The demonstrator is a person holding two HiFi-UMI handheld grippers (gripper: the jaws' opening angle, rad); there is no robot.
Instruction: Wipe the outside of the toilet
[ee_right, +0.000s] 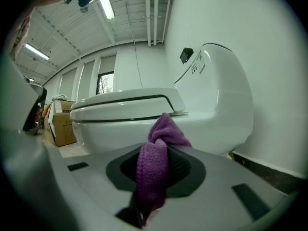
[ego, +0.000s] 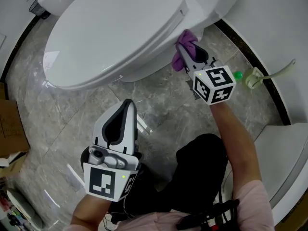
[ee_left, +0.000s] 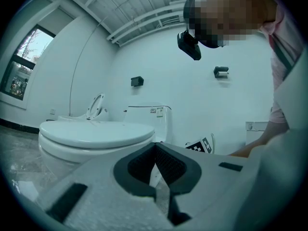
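Note:
A white toilet [ego: 110, 32] with its lid down fills the top of the head view; it also shows in the right gripper view [ee_right: 144, 124] and the left gripper view [ee_left: 91, 138]. My right gripper [ego: 185, 49] is shut on a purple cloth [ego: 185, 44], which is right against the side of the bowl below the lid's rim. From the right gripper view the cloth [ee_right: 156, 165] bunches between the jaws, just short of the bowl. My left gripper [ego: 126, 110] hangs low over the floor, short of the bowl's front, shut with nothing in it [ee_left: 155, 160].
Grey marble floor tiles [ego: 62, 124] lie around the toilet. A cardboard box [ego: 9, 129] stands at the left. A green-capped item [ego: 238, 75] and a pale brush handle [ego: 269, 73] lie by the wall at right. A white fixture [ego: 288, 158] stands at lower right. The person's legs are below.

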